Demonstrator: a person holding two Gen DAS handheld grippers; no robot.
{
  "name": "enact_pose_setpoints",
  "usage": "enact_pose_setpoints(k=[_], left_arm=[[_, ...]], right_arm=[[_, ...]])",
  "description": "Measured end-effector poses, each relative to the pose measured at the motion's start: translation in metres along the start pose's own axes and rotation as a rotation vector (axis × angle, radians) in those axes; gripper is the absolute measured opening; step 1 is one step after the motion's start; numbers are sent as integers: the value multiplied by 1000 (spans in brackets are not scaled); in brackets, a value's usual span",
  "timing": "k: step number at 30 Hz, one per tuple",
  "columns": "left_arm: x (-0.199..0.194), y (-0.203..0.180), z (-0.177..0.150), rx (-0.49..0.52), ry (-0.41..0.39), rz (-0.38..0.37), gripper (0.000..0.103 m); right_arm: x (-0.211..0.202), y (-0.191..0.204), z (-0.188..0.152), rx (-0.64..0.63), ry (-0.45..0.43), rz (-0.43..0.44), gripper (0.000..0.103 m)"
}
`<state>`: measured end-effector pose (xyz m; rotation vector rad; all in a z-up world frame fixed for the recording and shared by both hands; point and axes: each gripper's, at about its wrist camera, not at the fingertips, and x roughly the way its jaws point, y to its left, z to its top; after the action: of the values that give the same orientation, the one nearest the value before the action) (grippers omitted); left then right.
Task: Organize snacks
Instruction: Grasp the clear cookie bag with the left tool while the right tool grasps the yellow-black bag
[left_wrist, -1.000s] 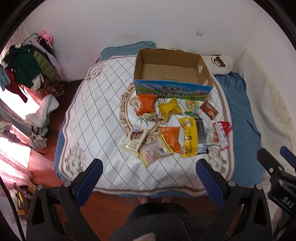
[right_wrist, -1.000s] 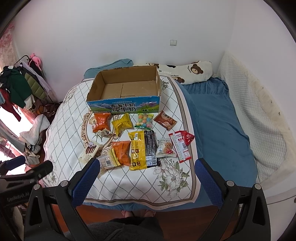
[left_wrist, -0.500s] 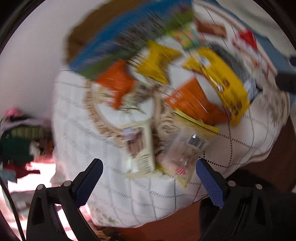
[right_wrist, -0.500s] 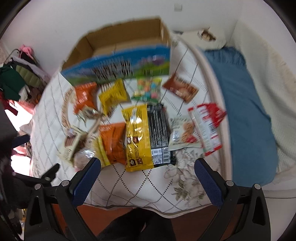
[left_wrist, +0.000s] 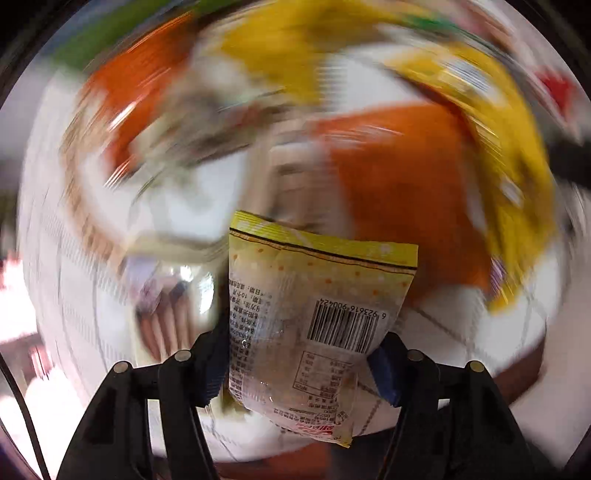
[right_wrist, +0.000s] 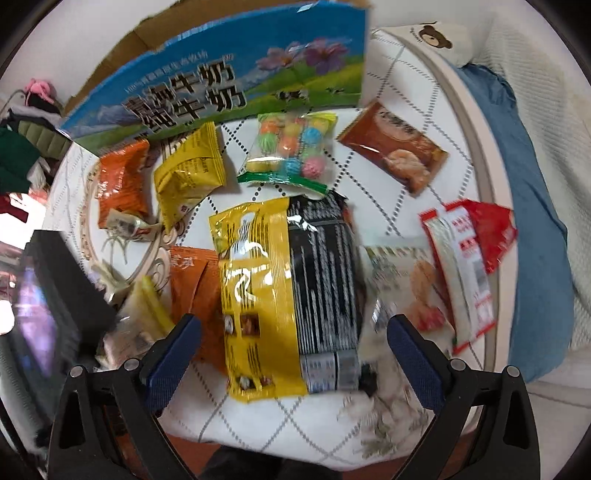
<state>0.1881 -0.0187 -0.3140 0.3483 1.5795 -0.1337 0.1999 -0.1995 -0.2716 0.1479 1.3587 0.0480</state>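
A quilted bedspread (right_wrist: 258, 421) with a diamond pattern was seen carrying the snacks. A printed cardboard box (right_wrist: 221, 88) stood toward its far edge. A large yellow-and-black packet (right_wrist: 288, 291) lay near the near edge, framed by the right gripper (right_wrist: 293, 354), whose jaws were spread wide and held nothing. A packet of coloured candies (right_wrist: 291, 147) and a brown packet (right_wrist: 395, 147) lay just in front of the box. A clear packet with a yellow top seal (left_wrist: 314, 317) was gripped between the closing jaws of the left gripper (left_wrist: 301, 358), its barcode side shown; the surroundings there were blurred.
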Motion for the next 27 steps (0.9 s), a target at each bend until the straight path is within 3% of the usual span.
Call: enact_pose_setpoints(k=[4, 7, 14, 21, 27], left_arm=[[11, 26, 0, -297, 37, -38, 62], [14, 31, 2, -373, 26, -50, 62], [18, 50, 16, -383, 44, -71, 64], [36, 58, 38, -320, 48, -87, 64], [54, 69, 58, -292, 74, -148, 68]], right_arm=[[27, 8, 12, -8, 59, -19, 102], [41, 13, 15, -39, 93, -63, 100], [61, 17, 16, -63, 140, -69, 99], [74, 31, 21, -50, 161, -112, 98], [84, 38, 25, -45, 167, -143, 92]])
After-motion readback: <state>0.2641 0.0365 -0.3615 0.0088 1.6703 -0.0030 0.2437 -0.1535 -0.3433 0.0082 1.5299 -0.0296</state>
